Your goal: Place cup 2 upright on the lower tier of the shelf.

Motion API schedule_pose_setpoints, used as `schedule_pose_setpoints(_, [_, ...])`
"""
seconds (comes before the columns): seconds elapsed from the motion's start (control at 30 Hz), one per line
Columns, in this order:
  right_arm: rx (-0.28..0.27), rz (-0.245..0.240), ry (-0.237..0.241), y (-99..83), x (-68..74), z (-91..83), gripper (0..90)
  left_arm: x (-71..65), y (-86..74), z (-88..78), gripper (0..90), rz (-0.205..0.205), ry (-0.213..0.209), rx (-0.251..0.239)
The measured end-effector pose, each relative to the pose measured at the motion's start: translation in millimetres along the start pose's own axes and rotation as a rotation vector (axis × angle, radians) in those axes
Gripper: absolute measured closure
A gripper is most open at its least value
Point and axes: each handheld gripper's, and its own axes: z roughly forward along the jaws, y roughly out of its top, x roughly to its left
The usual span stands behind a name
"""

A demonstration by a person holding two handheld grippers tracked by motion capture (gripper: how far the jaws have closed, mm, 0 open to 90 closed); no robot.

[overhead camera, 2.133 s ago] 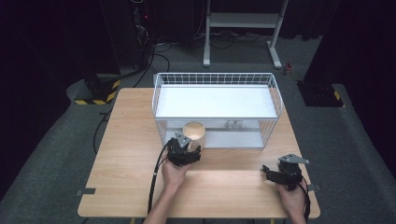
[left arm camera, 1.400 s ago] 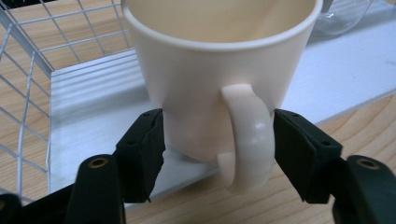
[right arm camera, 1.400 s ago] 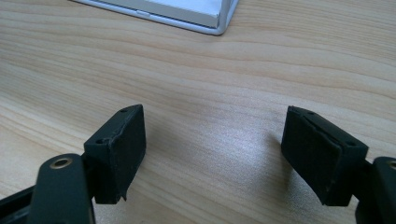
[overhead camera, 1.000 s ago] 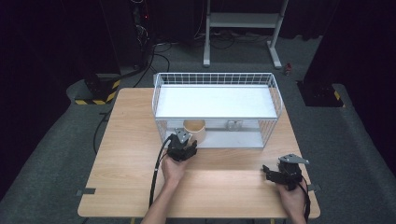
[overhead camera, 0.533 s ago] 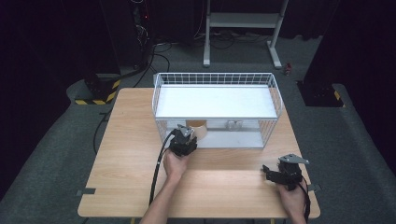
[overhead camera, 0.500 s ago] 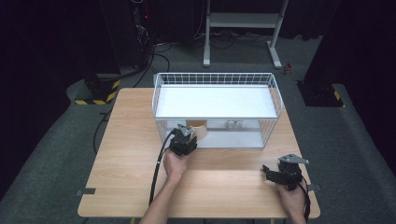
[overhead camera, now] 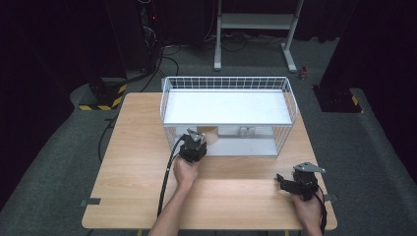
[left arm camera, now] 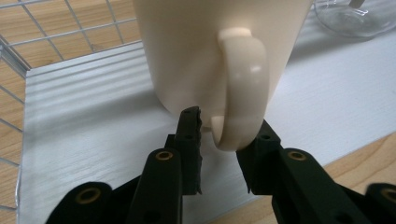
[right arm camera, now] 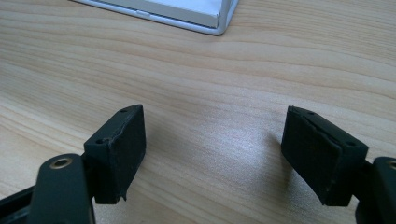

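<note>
Centrally in the high view, the left tongs (overhead camera: 195,142) sit at the front opening of the white wire rack (overhead camera: 290,98), on its lower shelf level, with the left hand (overhead camera: 185,171) behind them and the forearm running straight down to the bottom edge of the frame. A black cable trails from these tongs down the left side of that forearm. The cream mug (overhead camera: 208,133) stands on the rack's lower white shelf (left arm camera: 84,98), just past the tongs, under the left half of the upper shelf.

Up close in the left gripper view, the mug (left arm camera: 196,51) takes up the upper middle of the frame, its handle (left arm camera: 240,88) turned toward the camera. The two black jaws rise from the bottom and have just been closing; they now pinch the lower end of the handle, one jaw to the left of it and one to the right, the left one close against the mug's wall. A clear glass (left arm camera: 355,16) shows at the upper right corner, farther back on the same shelf.

At the lower right of the high view, the right tongs (overhead camera: 286,182) lie low over the wooden bench (overhead camera: 128,162), pointing left, with the right hand (overhead camera: 306,209) below them near the bench's front edge. Seen in the right gripper view, the right tongs (right arm camera: 212,149) are spread wide over bare wood with nothing between them, and a corner of the rack's white base sits at the top of the frame.
</note>
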Motion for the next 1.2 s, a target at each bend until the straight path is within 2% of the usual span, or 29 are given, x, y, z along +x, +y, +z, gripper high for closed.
schedule_pose_setpoints(0.07, [0.000, 0.000, 0.000, 0.0, 0.0, 0.0, 22.0, -0.6, -0.3, 1.8, 72.3, -0.013, -0.010, 0.009])
schedule_pose_setpoints(0.1, [0.000, 0.000, 0.000, 0.0, 0.0, 0.0, 22.0, 0.0, 0.6, 2.4, 72.8, 0.005, 0.002, 0.012])
schedule_pose_setpoints(0.13, [-0.001, -0.002, 0.000, 0.0, -0.1, 0.1, 22.0, -1.0, 0.8, 3.4, 73.2, -0.007, -0.003, 0.015])
schedule_pose_setpoints(0.17, [-0.001, -0.002, 0.000, 0.0, -0.1, 0.1, 22.0, -0.5, 2.4, 3.9, 73.5, 0.005, 0.003, 0.017])
schedule_pose_setpoints(0.23, [-0.001, -0.002, 0.000, 0.0, -0.1, 0.0, 22.0, -1.7, 3.1, 5.1, 74.0, -0.013, -0.001, 0.020])
schedule_pose_setpoints(0.3, [-0.001, -0.002, 0.000, 0.0, -0.1, 0.0, 22.0, -1.2, 3.3, 6.6, 74.4, -0.009, 0.009, 0.023])
schedule_pose_setpoints(0.37, [-0.001, -0.002, 0.000, 0.0, -0.2, 0.1, 22.0, -1.5, 2.4, 8.7, 74.6, -0.021, -0.006, 0.033])
schedule_pose_setpoints(0.4, [-0.001, -0.002, 0.000, 0.0, -0.1, 0.0, 22.0, -0.5, 2.5, 9.4, 74.7, -0.015, 0.014, 0.030])
schedule_pose_setpoints(0.5, [-0.001, -0.002, 0.000, 0.0, -0.1, 0.1, 22.0, -0.3, 3.6, 10.5, 75.2, -0.020, 0.011, 0.033])
schedule_pose_setpoints(0.53, [-0.001, -0.002, 0.000, 0.0, -0.1, 0.0, 22.0, -0.4, 4.4, 11.6, 75.5, -0.024, -0.002, 0.033])
schedule_pose_setpoints(0.6, [-0.001, -0.002, 0.000, 0.0, -0.1, 0.0, 22.0, 0.4, 6.5, 12.7, 75.9, -0.010, 0.000, 0.036])
schedule_pose_setpoints(0.77, [-0.001, -0.002, 0.000, 0.0, -0.1, 0.1, 22.0, 0.8, 6.1, 13.8, 75.1, -0.033, -0.008, 0.031])
schedule_pose_setpoints(0.83, [-0.001, -0.002, 0.000, 0.0, -0.1, 0.1, 22.0, 1.8, 6.2, 11.8, 68.3, -0.017, -0.005, 0.029])
schedule_pose_setpoints(0.87, [-0.001, -0.002, 0.000, 0.0, -0.1, 0.0, 22.0, 1.9, 6.1, 10.2, 64.9, -0.022, -0.016, 0.022])
schedule_pose_setpoints(0.9, [-0.001, -0.002, 0.000, 0.0, -0.1, 0.0, 22.0, 1.8, 5.7, 8.2, 58.7, -0.028, -0.008, 0.020])
schedule_pose_setpoints(0.97, [-0.001, -0.002, 0.000, 0.0, -0.1, 0.1, 22.0, 0.8, 4.9, 5.3, 51.8, -0.036, -0.035, 0.014])
schedule_pose_setpoints(1.07, [-0.001, -0.002, 0.000, 0.0, -0.1, 0.0, 22.0, 1.2, 2.9, -0.3, 46.5, -0.028, -0.027, 0.002])
schedule_pose_setpoints(1.1, [-0.001, -0.002, 0.000, 0.0, -0.1, 0.0, 22.0, 1.4, 1.9, -2.3, 45.2, -0.033, -0.043, 0.000])
schedule_pose_setpoints(1.2, [-0.001, -0.002, 0.000, 0.0, -0.1, 0.1, 22.0, 3.5, 0.0, -9.4, 41.4, -0.027, -0.046, -0.024])
